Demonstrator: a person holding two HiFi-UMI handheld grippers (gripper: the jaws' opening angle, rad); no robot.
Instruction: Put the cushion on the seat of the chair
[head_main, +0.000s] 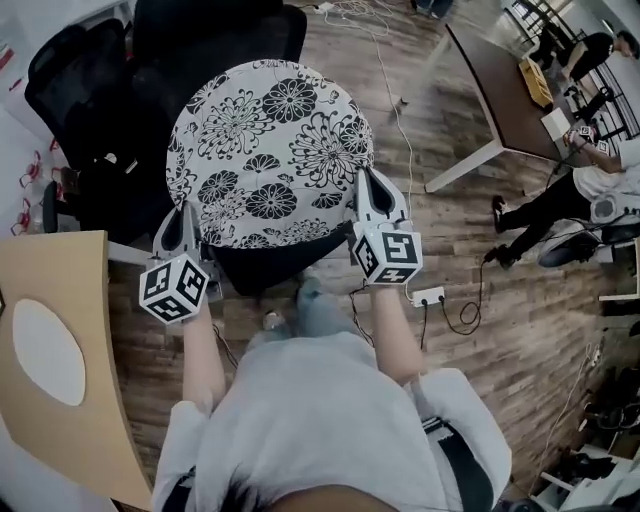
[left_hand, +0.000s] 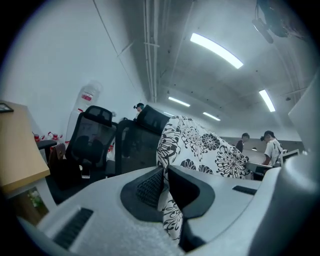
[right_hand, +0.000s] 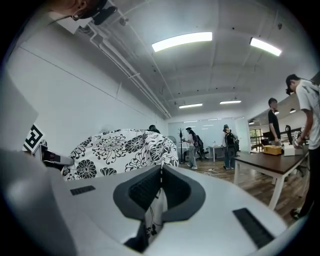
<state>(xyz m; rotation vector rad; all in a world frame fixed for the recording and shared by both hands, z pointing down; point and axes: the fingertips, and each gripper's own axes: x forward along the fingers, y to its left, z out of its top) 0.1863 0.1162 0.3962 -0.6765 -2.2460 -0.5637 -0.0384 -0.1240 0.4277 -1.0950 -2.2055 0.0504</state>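
A round white cushion (head_main: 270, 150) with black flower print hangs in the air in front of me, over a black office chair (head_main: 262, 258) whose seat shows just under its near edge. My left gripper (head_main: 186, 222) is shut on the cushion's near left edge (left_hand: 172, 220), the fabric pinched between the pads. On the right side, my right gripper (head_main: 372, 192) is shut on the cushion's edge (right_hand: 156, 207) too. From both gripper views the cushion (left_hand: 200, 147) bulges up beyond the jaws (right_hand: 120, 147).
Another black chair (head_main: 85, 90) stands at the left. A wooden desk (head_main: 70, 370) is at my near left, a brown table (head_main: 500, 90) at the far right. A power strip (head_main: 428, 296) and cables lie on the wood floor. People stand at the right (head_main: 560, 200).
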